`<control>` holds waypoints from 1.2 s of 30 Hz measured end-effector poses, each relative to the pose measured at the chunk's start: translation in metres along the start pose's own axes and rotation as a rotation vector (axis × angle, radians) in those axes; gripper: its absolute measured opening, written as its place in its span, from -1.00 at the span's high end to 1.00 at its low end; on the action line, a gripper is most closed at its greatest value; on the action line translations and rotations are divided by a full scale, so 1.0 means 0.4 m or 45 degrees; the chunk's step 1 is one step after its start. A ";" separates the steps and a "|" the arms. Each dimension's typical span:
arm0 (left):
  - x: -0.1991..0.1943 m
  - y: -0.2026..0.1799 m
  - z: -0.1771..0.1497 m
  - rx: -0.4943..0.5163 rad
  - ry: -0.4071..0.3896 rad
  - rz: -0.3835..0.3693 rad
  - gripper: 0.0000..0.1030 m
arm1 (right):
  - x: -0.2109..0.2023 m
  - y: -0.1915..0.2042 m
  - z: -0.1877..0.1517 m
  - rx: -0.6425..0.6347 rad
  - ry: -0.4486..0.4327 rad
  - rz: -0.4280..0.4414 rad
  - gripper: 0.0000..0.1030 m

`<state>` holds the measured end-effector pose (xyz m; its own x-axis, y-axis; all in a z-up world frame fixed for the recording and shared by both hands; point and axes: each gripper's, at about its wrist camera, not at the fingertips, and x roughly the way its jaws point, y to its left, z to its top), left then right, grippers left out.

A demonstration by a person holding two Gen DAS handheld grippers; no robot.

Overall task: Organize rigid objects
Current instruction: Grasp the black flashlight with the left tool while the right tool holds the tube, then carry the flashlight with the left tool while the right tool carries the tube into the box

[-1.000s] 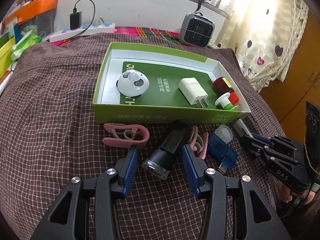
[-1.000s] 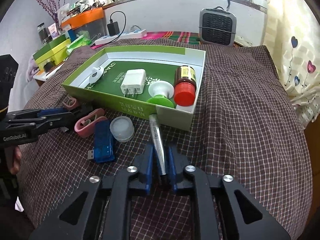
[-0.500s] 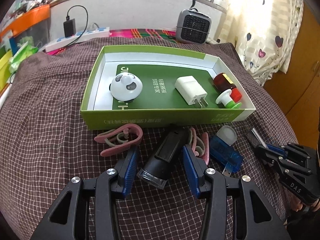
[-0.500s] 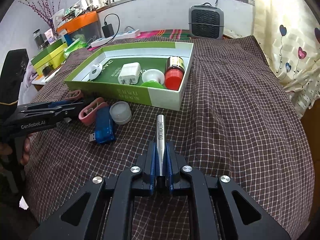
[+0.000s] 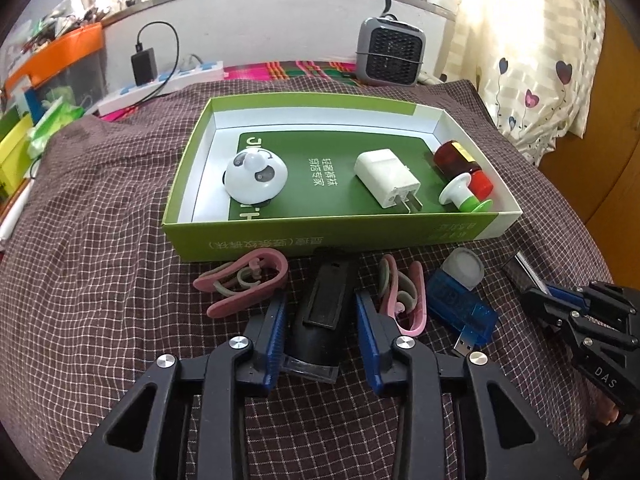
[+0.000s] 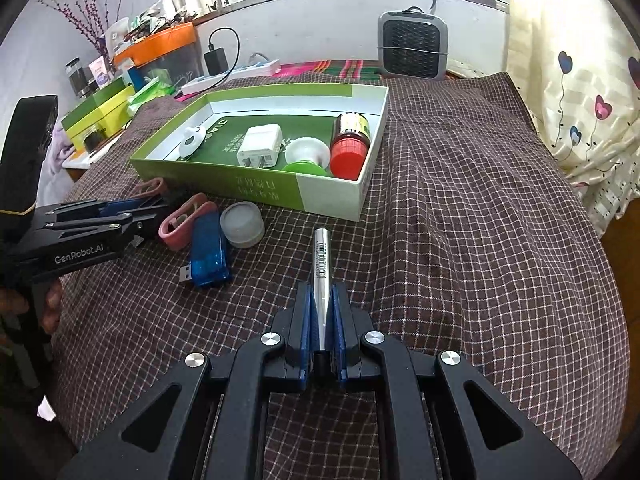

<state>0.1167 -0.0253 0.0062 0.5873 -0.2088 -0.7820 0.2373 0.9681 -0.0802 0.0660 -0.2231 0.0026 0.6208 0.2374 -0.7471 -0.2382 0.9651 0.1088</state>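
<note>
A black handheld device with a clear front end (image 5: 326, 300) lies on the checked cloth in front of the green box (image 5: 280, 240). My left gripper (image 5: 321, 300) is closing on it, and both blue pads touch its sides. My right gripper (image 6: 323, 296) is shut on a silver tube (image 6: 322, 256) that points toward the box (image 6: 224, 180). Inside the box lie a white panda-faced item (image 5: 256, 176), a white charger (image 5: 386, 178), a red-capped brown bottle (image 5: 460, 160) and a green-and-white suction piece (image 5: 460, 196).
Two pink clips (image 5: 244, 280) (image 5: 400, 296), a blue USB stick (image 5: 460, 304) and a clear round cap (image 5: 464, 268) lie beside the black device. A grey heater (image 5: 390, 52) and a power strip (image 5: 160, 84) stand behind the box. The cloth drops off at the right edge.
The left jaws have narrowed from wide apart until they meet the black device. The right gripper has drawn the silver tube back from the box's front wall.
</note>
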 end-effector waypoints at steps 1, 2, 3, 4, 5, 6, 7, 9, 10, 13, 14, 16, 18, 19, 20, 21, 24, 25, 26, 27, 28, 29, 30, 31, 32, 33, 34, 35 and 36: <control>-0.001 0.000 -0.001 -0.003 -0.001 -0.002 0.47 | 0.000 0.000 0.000 0.001 -0.001 0.001 0.79; -0.003 0.000 -0.002 -0.006 0.000 -0.005 0.48 | 0.000 -0.002 -0.001 0.003 -0.002 0.003 0.79; -0.004 0.000 -0.003 -0.009 0.000 -0.008 0.49 | -0.001 -0.002 -0.002 0.004 -0.003 0.005 0.79; -0.005 -0.001 -0.005 -0.008 -0.001 -0.007 0.49 | -0.001 -0.002 -0.002 0.005 -0.003 0.005 0.79; -0.007 -0.001 -0.007 -0.007 -0.002 -0.006 0.49 | -0.001 -0.002 -0.002 0.004 -0.004 0.005 0.79; -0.008 -0.001 -0.008 -0.009 -0.003 -0.005 0.49 | -0.001 -0.002 -0.002 0.005 -0.005 0.005 0.79; -0.009 0.000 -0.009 -0.013 -0.004 -0.006 0.49 | -0.001 -0.002 -0.002 0.005 -0.004 0.006 0.79; -0.010 -0.001 -0.010 -0.020 -0.005 -0.008 0.49 | -0.001 -0.002 -0.001 0.007 -0.005 0.008 0.79; -0.011 0.000 -0.011 -0.022 -0.005 -0.009 0.49 | -0.001 -0.002 -0.001 0.008 -0.005 0.007 0.79; -0.015 0.001 -0.013 -0.033 -0.006 -0.016 0.49 | -0.001 -0.001 -0.001 0.009 -0.005 0.004 0.79; -0.017 0.002 -0.014 -0.036 -0.006 -0.018 0.49 | -0.001 -0.001 -0.002 0.013 -0.006 0.004 0.79; -0.022 0.002 -0.016 -0.041 -0.009 -0.023 0.50 | -0.002 -0.002 -0.002 0.020 -0.007 0.003 0.79; -0.029 0.001 -0.017 -0.043 -0.013 -0.028 0.50 | -0.005 -0.002 -0.003 0.024 -0.007 0.003 0.79; -0.033 0.001 -0.017 -0.043 -0.016 -0.029 0.50 | -0.006 0.000 -0.003 0.026 -0.010 0.004 0.79; -0.036 0.000 -0.017 -0.044 -0.018 -0.031 0.50 | -0.008 0.001 -0.003 0.027 -0.012 0.006 0.79; -0.039 0.000 -0.015 -0.047 -0.020 -0.034 0.49 | -0.010 0.001 -0.003 0.025 -0.016 0.009 0.79; -0.048 0.000 -0.013 -0.055 -0.017 -0.050 0.50 | -0.018 0.005 -0.002 0.032 -0.029 0.020 0.79; -0.052 -0.001 -0.012 -0.053 -0.018 -0.051 0.50 | -0.021 0.005 -0.002 0.035 -0.032 0.021 0.79; -0.057 -0.001 -0.011 -0.052 -0.021 -0.050 0.50 | -0.023 0.006 -0.002 0.036 -0.036 0.020 0.79; -0.062 -0.001 -0.010 -0.053 -0.026 -0.051 0.50 | -0.026 0.007 -0.001 0.035 -0.039 0.020 0.79; -0.067 0.000 -0.008 -0.053 -0.031 -0.054 0.50 | -0.030 0.007 0.000 0.034 -0.045 0.021 0.79; -0.075 -0.001 -0.006 -0.053 -0.037 -0.056 0.50 | -0.034 0.009 0.001 0.035 -0.051 0.022 0.79; -0.078 -0.001 -0.003 -0.054 -0.042 -0.058 0.50 | -0.041 0.009 0.004 0.035 -0.059 0.022 0.79; -0.086 -0.002 0.000 -0.053 -0.051 -0.058 0.50 | -0.045 0.011 0.006 0.034 -0.065 0.023 0.79; -0.092 -0.002 0.003 -0.051 -0.058 -0.057 0.50 | -0.049 0.012 0.009 0.032 -0.072 0.024 0.79; -0.096 -0.002 0.007 -0.050 -0.064 -0.057 0.50 | -0.053 0.014 0.010 0.031 -0.078 0.021 0.79; -0.101 -0.002 0.011 -0.050 -0.071 -0.058 0.49 | -0.057 0.016 0.013 0.031 -0.083 0.019 0.79; -0.106 0.000 0.017 -0.052 -0.075 -0.061 0.50 | -0.060 0.016 0.016 0.033 -0.087 0.021 0.79; -0.108 0.001 0.021 -0.055 -0.079 -0.064 0.50 | -0.062 0.017 0.020 0.036 -0.090 0.024 0.79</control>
<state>0.0979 -0.0170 0.0450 0.6228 -0.2640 -0.7364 0.2349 0.9610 -0.1458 0.0551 -0.2216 0.0269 0.6680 0.2616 -0.6967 -0.2295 0.9630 0.1416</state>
